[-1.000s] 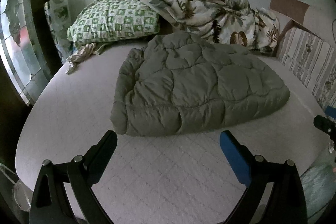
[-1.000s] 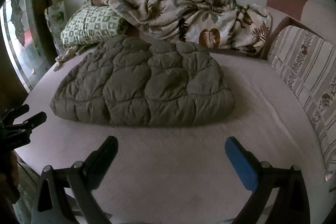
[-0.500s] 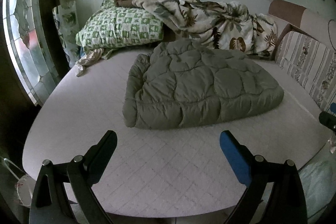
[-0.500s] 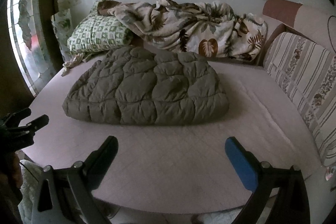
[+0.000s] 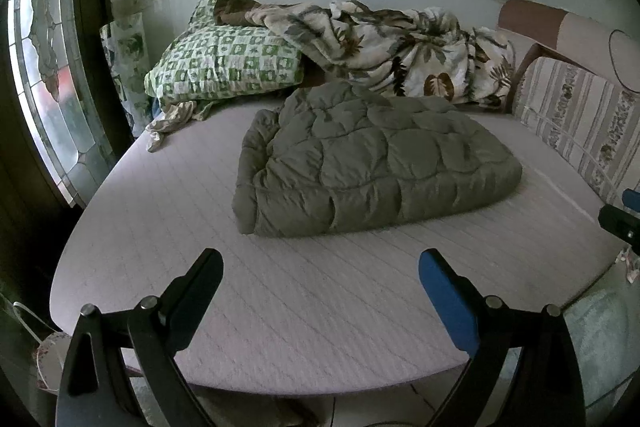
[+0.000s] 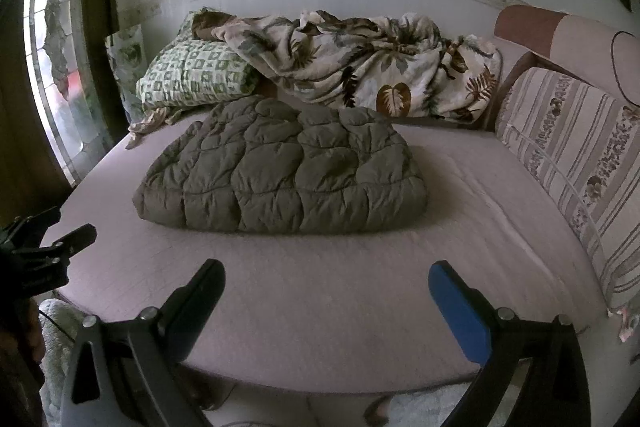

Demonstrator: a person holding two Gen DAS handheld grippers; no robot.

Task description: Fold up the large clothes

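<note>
- An olive-green quilted puffer garment (image 5: 368, 163) lay folded into a thick bundle near the middle of a bed covered with a pale lilac quilted sheet (image 5: 312, 307), seen from the left wrist camera.
- The left claw (image 5: 320, 283) hovered above the near edge of the bed, its black finger and blue-padded finger spread wide with nothing between them and well short of the garment.
- The right claw (image 6: 326, 291) was likewise spread wide and empty, held over the bed's near edge, apart from the folded garment (image 6: 284, 167).
- In the right wrist view the left claw (image 6: 48, 251) appeared at the left border of the frame, beside the mattress.
- Behind the garment, against the wall, rested a green-and-white checked pillow (image 5: 224, 65) and a crumpled cream blanket printed with brown leaves (image 5: 396, 47).
- A striped floral cushion (image 6: 576, 163) leaned along the right side of the bed.
- A leaded stained-glass window (image 5: 44, 67) stood to the left of the bed.
</note>
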